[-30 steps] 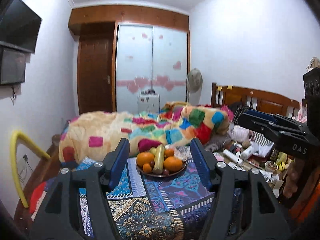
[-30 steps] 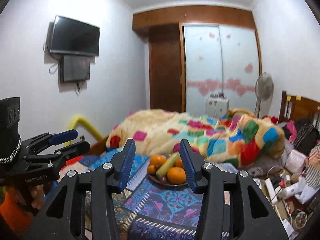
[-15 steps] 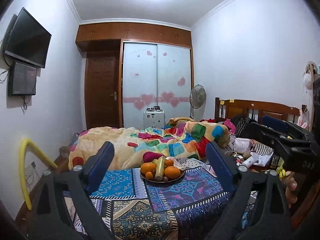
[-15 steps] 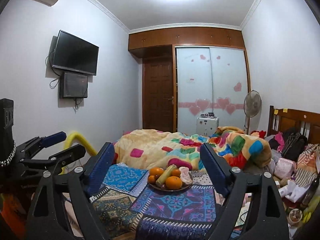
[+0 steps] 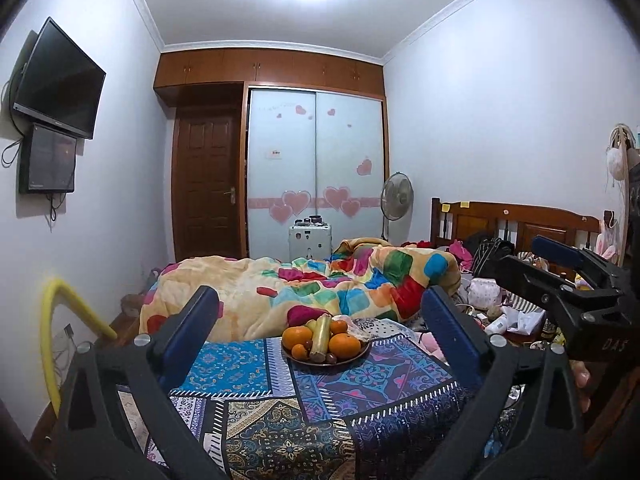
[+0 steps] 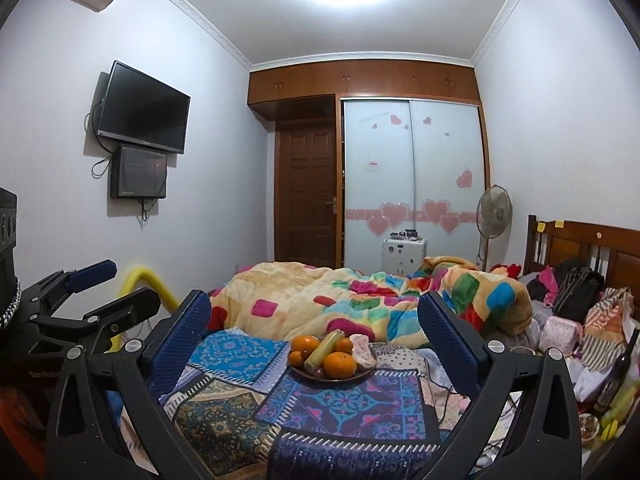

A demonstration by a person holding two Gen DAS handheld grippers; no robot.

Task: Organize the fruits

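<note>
A brown plate (image 5: 355,356) stands on a patterned blue cloth (image 5: 380,396) on the bed. It holds oranges (image 5: 345,345), a long yellow-green fruit (image 5: 321,336) and small dark fruits. My left gripper (image 5: 319,300) frames the plate from a distance, its jaws opening with nothing between them. In the right wrist view the plate (image 6: 362,376) carries the same oranges (image 6: 339,363) and a pale pink item (image 6: 362,350). My right gripper (image 6: 313,300) is short of the plate, jaws opening and empty. Each gripper shows in the other's view: right gripper (image 5: 520,258), left gripper (image 6: 128,282).
A colourful patchwork blanket (image 5: 320,280) is heaped behind the plate. Bags and clutter (image 6: 580,320) lie by the wooden headboard (image 5: 520,220) on the right. A yellow tube (image 5: 52,320) curves at the left wall under a television (image 5: 56,80). A fan (image 6: 494,208) stands by the wardrobe.
Both grippers' jaws have spread from partly closed to wide. Both views have drawn back and tilted up, so the plate looks smaller and farther away.
</note>
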